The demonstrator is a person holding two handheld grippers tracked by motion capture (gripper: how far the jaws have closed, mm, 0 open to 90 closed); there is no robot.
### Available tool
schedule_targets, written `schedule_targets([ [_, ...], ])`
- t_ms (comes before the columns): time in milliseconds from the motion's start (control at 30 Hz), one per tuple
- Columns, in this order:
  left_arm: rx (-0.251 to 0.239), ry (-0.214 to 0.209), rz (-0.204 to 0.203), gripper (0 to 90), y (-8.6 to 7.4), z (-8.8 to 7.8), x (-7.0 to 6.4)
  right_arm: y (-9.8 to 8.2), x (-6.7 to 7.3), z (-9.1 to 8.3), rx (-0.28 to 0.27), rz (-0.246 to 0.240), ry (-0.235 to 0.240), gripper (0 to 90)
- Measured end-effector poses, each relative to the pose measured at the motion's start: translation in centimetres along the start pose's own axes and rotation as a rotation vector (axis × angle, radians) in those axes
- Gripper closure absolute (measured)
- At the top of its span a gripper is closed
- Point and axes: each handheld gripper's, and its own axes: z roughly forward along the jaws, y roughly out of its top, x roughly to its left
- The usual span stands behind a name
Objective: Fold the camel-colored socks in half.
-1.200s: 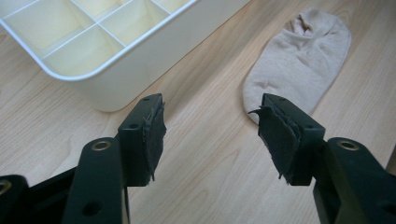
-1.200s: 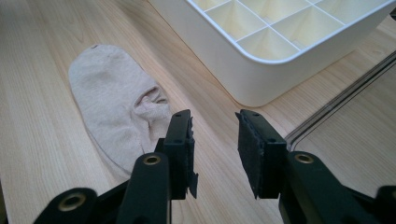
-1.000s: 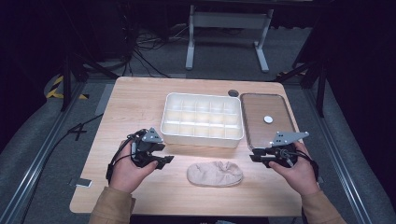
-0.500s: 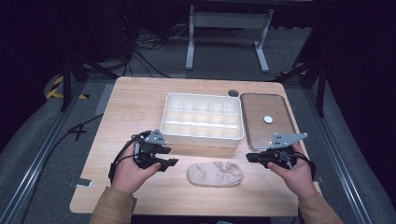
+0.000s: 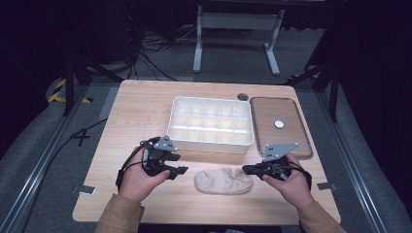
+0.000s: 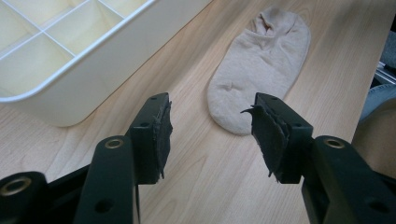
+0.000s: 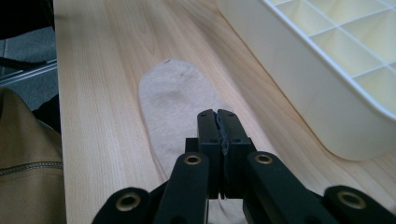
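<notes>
In the high view a beige sock (image 5: 223,180) lies flat on the wooden worktop (image 5: 141,104), near its front edge and just in front of a white compartment tray (image 5: 211,124); a brown lid (image 5: 281,125) with a small white knob rests beside the tray, to its right. The left gripper (image 5: 176,164) sits close to the sock's left end without touching it, and the right gripper (image 5: 248,170) has its tips at the sock's right end. In the left gripper view the two black jaws stand spread wide with bare worktop between them; the sock (image 6: 261,77) lies ahead and a little to the right, its near end between the jaw tips in the picture but beyond them, and the white tray (image 6: 74,56) fills the upper left. The torn pads (image 6: 264,135) press on nothing. In the right gripper view the jaws are pressed together, having just been closing, and the right gripper (image 7: 218,122) lies over the near end of the sock (image 7: 175,100); whether any cloth is caught between the pads cannot be told. The tray's wall (image 7: 299,70) runs along the right, and a tan sleeve (image 7: 25,158) shows at the lower left.
</notes>
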Motion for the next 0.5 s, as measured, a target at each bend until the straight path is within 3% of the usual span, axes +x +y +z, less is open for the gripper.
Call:
schedule_targets([
  [267,0.012,0.002,-0.004,45.0,-0.1,0.7,0.0,0.4,1.0,3.2,0.042,-0.027,0.04,89.4],
  [500,0.05,-0.004,0.017,43.5,0.0,1.7,-0.3,0.2,1.9,5.8,0.101,-0.046,0.067,89.3],
])
